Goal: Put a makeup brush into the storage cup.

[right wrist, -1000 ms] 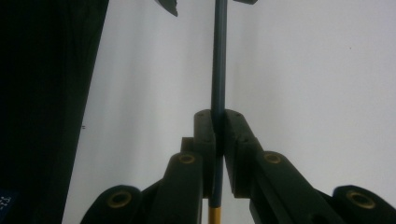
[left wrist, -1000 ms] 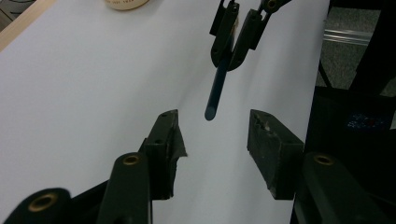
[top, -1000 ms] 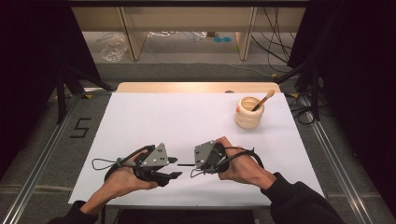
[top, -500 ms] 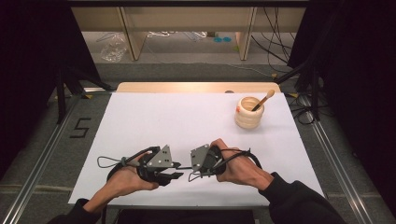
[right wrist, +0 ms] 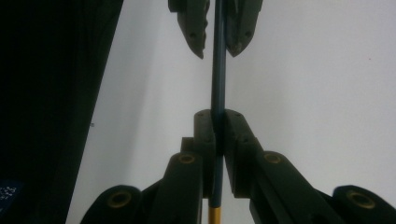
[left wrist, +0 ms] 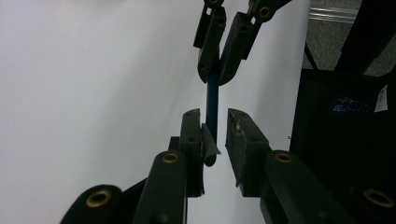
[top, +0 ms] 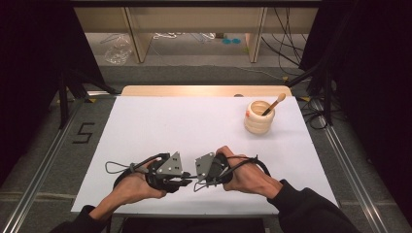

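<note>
A thin blue rod (right wrist: 218,70) with a yellow end (right wrist: 214,215) runs between the two grippers near the table's front edge. My right gripper (right wrist: 218,114) is shut on the rod, its jaws pressed against both sides. My left gripper (left wrist: 214,116) faces it with its jaws apart, and the blue rod (left wrist: 212,100) passes through the gap, close to one jaw. In the high view the left gripper (top: 186,182) and right gripper (top: 197,178) meet tip to tip, each held by a hand. The right gripper (left wrist: 218,70) hangs at the top of the left gripper view.
A ribbed wooden jar (top: 258,119) with a wooden spoon (top: 275,103) in it stands at the back right of the white table sheet (top: 184,126). Metal rails run along both sides of the table.
The two hands have drawn closer together, the right gripper shifting left and the left gripper shifting right, until their tips meet over the rod.
</note>
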The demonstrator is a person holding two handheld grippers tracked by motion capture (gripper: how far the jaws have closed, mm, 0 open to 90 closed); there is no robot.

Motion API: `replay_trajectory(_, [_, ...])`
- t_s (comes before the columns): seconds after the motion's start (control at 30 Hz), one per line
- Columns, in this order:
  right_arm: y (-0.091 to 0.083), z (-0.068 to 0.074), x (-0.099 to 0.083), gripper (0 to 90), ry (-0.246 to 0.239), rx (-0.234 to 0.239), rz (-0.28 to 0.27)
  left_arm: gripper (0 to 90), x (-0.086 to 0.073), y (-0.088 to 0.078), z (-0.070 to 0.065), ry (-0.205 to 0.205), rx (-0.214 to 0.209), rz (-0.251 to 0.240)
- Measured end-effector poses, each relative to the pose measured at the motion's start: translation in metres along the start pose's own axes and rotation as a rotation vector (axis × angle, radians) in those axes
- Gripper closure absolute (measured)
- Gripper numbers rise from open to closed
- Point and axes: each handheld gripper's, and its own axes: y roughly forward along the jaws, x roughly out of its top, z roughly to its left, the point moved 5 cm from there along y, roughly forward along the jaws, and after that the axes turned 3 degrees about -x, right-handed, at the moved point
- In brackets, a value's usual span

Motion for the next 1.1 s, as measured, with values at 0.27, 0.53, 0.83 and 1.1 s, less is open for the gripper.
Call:
replay_trajectory(0.27, [0.0007, -0.0001, 0.0025, 85.1, -0.020, 0.002, -0.004, 80.0, 0.0001, 0.0016, -0.0002, -0.011, 0.001, -0.001])
replay_trajectory(0.53, [0.0004, 0.0008, 0.0024, 85.0, -0.005, -0.005, 0.000, 83.1, -0.0010, -0.0002, 0.0022, 0.009, -0.001, 0.027])
replay_trajectory(0.83, [-0.0008, 0.0023, 0.0027, 84.0, 0.013, 0.002, -0.018, 85.1, 0.0009, -0.0005, -0.0004, 0.007, 0.002, -0.004])
replay_trajectory(1.1, [0.0015, -0.0008, -0.0018, 81.4, -0.038, -0.003, -0.016, 85.1, 0.0031, -0.0049, -0.0030, 0.015, -0.009, -0.030])
